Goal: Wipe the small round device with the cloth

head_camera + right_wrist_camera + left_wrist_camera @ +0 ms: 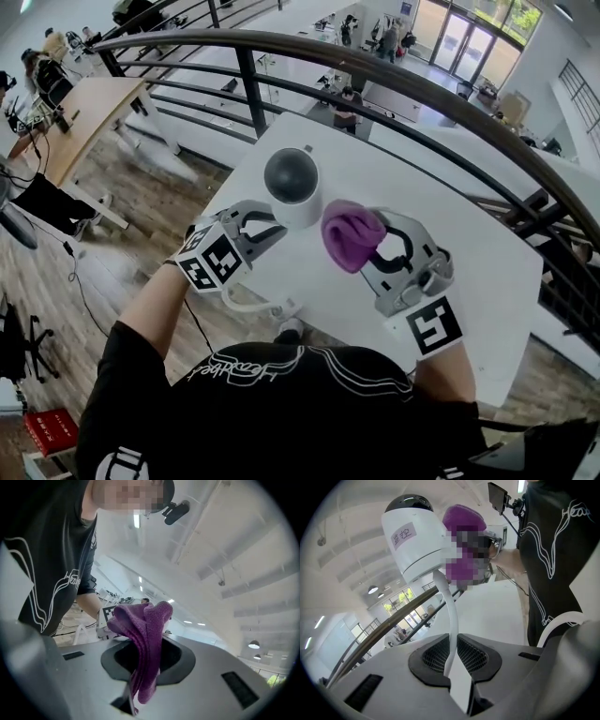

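The small round device (292, 186), white with a black dome, is at the middle of the white table (459, 216). In the left gripper view the device (417, 541) shows a label on its side, and its white cable (451, 620) runs down between the jaws. My left gripper (267, 225) is shut on that cable just left of the device. Bunched in my right gripper (384, 246), which is shut on it, the purple cloth (351, 234) sits against the device's right side. The cloth (145, 639) hangs out of the jaws in the right gripper view.
A curved black railing (375, 75) runs just behind the table, with a lower floor, a wooden desk (84, 112) and people beyond it. The cable's loose end (253, 305) loops over the table's near edge by my body.
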Motion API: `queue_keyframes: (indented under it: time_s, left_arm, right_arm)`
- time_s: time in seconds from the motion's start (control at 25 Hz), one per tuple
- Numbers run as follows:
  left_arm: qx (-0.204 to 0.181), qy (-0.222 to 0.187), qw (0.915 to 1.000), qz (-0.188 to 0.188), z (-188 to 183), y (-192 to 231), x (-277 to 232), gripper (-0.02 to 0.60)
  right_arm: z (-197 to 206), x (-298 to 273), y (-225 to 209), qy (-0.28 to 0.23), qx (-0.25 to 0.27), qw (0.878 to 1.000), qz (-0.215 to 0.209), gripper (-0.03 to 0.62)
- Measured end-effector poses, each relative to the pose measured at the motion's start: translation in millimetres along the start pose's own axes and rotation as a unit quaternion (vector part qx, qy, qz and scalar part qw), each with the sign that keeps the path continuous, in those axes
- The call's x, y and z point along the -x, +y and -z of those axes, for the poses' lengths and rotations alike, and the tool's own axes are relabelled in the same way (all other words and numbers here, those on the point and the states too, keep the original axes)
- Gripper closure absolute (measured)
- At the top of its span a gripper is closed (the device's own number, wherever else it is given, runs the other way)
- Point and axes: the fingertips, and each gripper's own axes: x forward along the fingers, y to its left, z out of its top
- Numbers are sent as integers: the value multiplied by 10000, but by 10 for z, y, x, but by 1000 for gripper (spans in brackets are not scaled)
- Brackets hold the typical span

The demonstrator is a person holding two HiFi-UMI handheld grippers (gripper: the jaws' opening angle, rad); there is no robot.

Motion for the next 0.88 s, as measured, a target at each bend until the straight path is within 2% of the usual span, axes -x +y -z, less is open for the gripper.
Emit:
queue_keyframes:
  time_s: [0.28, 0.48, 0.68, 0.88]
  left_arm:
    - [30, -15, 10000, -4, 48, 19, 50, 525]
    - [84, -21, 10000, -39, 95, 5, 40, 525]
    - [99, -14, 9999, -62, 119, 12, 44, 525]
    - [128, 19, 9999, -108, 90, -13, 34, 523]
  right_arm:
    - [-415, -193, -123, -242, 770, 9962, 312, 536]
    - [-486, -266, -128, -399, 845, 9951, 331, 536]
    - [-459, -330, -105, -452, 695, 9960, 328, 536]
    - [-443, -329, -14, -498, 590, 9969, 172, 536]
